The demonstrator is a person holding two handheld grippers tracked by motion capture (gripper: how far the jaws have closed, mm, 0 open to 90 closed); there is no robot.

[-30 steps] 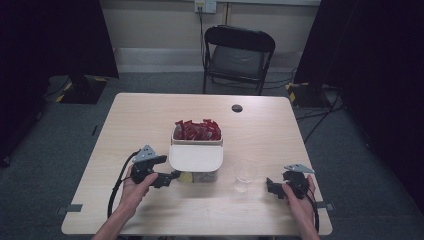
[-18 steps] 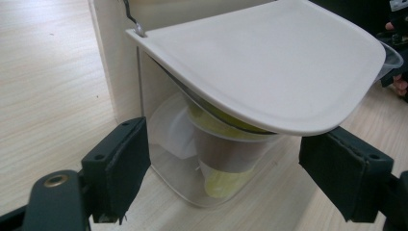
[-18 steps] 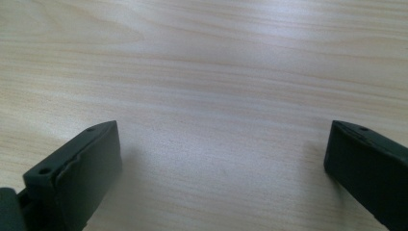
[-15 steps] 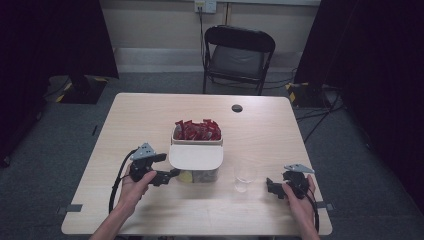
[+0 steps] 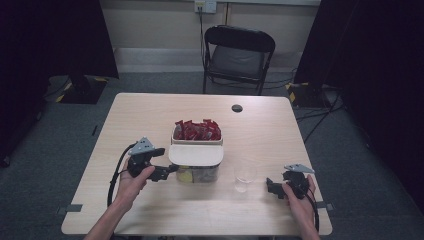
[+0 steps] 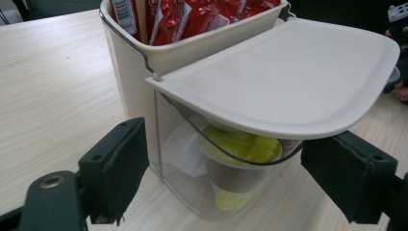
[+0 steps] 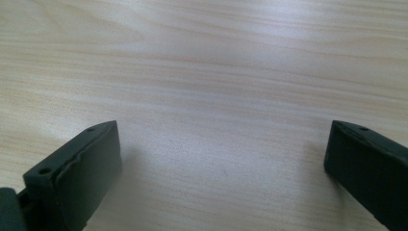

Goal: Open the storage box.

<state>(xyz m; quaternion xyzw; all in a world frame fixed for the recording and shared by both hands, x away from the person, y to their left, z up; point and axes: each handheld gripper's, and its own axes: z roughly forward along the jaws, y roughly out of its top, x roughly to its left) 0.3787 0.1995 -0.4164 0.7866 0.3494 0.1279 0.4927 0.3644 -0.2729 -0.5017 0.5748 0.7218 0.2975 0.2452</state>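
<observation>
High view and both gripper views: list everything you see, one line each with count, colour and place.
Table: one, light wood, centre.
Container: one, cream, mid-table, clear lower compartment.
Lid: one, cream, over the lower compartment.
Packets: several, red, in the upper compartment.
Pods: a few, green-topped, in the lower compartment.
Cup: one, clear, right of the container.
Disc: one, dark, far table side.
Chair: one, black, behind the table.
Left gripper: one, black, open, jaws either side of the container's lower compartment.
Right gripper: one, black, open, over bare table.
</observation>
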